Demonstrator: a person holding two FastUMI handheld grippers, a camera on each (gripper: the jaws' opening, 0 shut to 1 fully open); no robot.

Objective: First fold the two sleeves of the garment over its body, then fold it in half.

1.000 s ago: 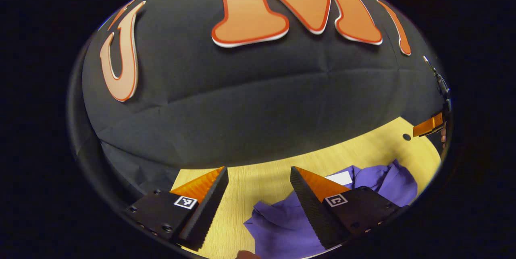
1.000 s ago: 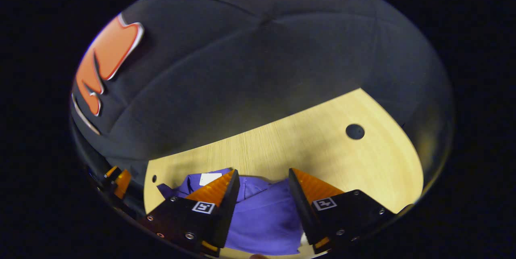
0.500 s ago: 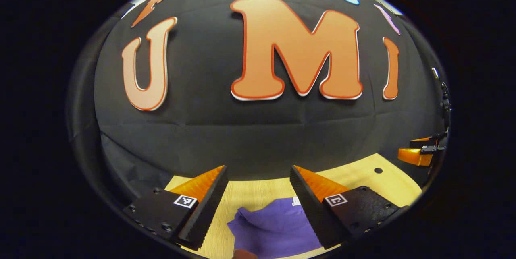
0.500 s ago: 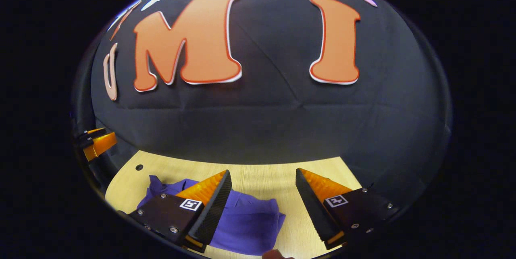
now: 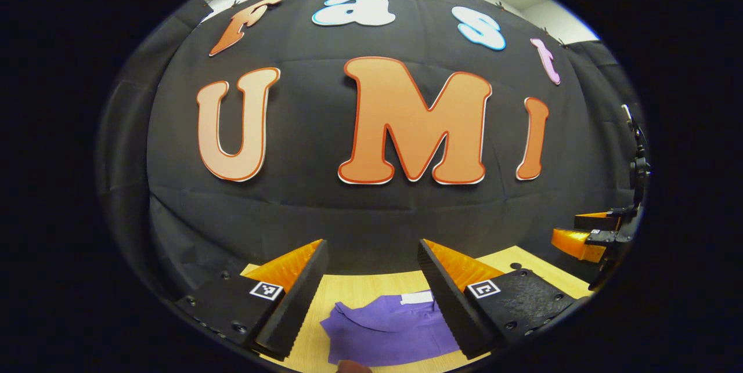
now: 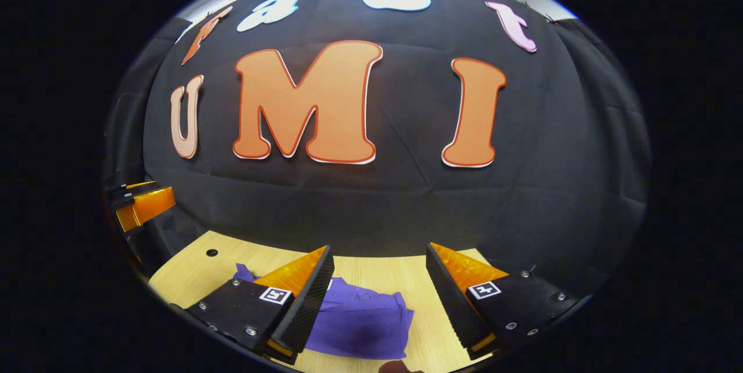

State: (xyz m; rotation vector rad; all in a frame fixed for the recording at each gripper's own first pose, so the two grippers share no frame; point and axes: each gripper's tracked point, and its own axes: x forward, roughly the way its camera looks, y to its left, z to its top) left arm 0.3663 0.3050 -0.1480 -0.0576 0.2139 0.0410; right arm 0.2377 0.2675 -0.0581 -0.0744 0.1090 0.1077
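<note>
The purple garment (image 5: 389, 329) lies on the counter (image 5: 360, 289) as a compact, rumpled bundle, a white tag (image 5: 417, 297) showing at its far edge. The left hand-held gripper (image 5: 371, 297) hangs above it, fingers spread and holding nothing. The right hand-held gripper (image 6: 377, 303) is likewise spread and empty over the garment's (image 6: 363, 323) right edge.

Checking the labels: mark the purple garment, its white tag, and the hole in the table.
purple garment (image 6: 360, 326): right gripper view, middle of the folded cloth.
white tag (image 5: 417, 297): left gripper view, centre of the tag.
table hole (image 6: 212, 252): right gripper view, the dark opening.
</note>
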